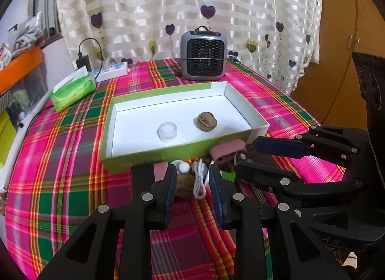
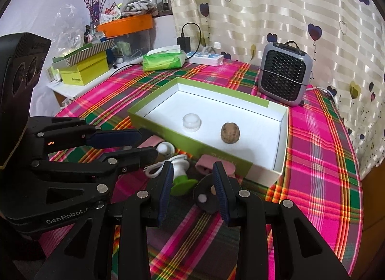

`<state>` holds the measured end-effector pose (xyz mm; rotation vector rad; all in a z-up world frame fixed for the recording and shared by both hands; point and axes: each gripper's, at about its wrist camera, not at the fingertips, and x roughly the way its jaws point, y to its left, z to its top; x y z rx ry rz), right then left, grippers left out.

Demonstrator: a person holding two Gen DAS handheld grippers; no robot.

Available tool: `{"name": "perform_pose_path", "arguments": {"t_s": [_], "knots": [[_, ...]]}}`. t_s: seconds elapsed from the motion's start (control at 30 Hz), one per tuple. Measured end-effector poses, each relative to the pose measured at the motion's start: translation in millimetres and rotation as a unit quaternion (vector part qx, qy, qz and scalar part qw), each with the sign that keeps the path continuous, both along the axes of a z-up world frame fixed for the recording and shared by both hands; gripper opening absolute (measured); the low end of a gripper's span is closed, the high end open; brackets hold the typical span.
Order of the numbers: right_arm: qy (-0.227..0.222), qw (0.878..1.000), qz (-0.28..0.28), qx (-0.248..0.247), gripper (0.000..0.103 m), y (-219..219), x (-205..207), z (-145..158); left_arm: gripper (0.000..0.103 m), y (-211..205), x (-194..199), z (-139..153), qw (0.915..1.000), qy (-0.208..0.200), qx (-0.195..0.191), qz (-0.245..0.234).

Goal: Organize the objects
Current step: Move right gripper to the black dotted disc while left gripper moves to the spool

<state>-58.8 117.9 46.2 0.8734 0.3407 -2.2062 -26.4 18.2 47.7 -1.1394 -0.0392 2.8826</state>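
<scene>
Sorting underway: green box (image 1: pixel 168 157), frame centre, holds cap (image 1: pixel 167 131) and walnut (image 1: pixel 207 121); both claws released, empty; next, grasp loose walnut (image 1: pixel 184 185).

Heart-print curtain (image 1: pixel 187 3) behind a plaid-clothed table (image 1: pixel 72 159).

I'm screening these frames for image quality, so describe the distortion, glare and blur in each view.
Left wrist view: fisheye bends the plaid tablecloth edge into a curve, corners go black, the satin striped curtain shines, and the brown walnut in the green-sided white box is sharp. Right wrist view: same barrel curve, the magenta cloth oversaturates at right, and the near cloth under the jaws is soft.
</scene>
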Motion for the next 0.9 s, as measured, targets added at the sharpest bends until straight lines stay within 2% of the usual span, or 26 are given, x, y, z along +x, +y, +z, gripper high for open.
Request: {"name": "perform_pose_path", "arguments": {"t_s": [0.9], "knots": [[-0.014, 1.0, 0.003, -0.007, 0.036, 14.5, 19.6, -9.2, 0.025, 10.1, 21.3, -8.5, 0.9999, -0.004, 0.01, -0.008]]}}
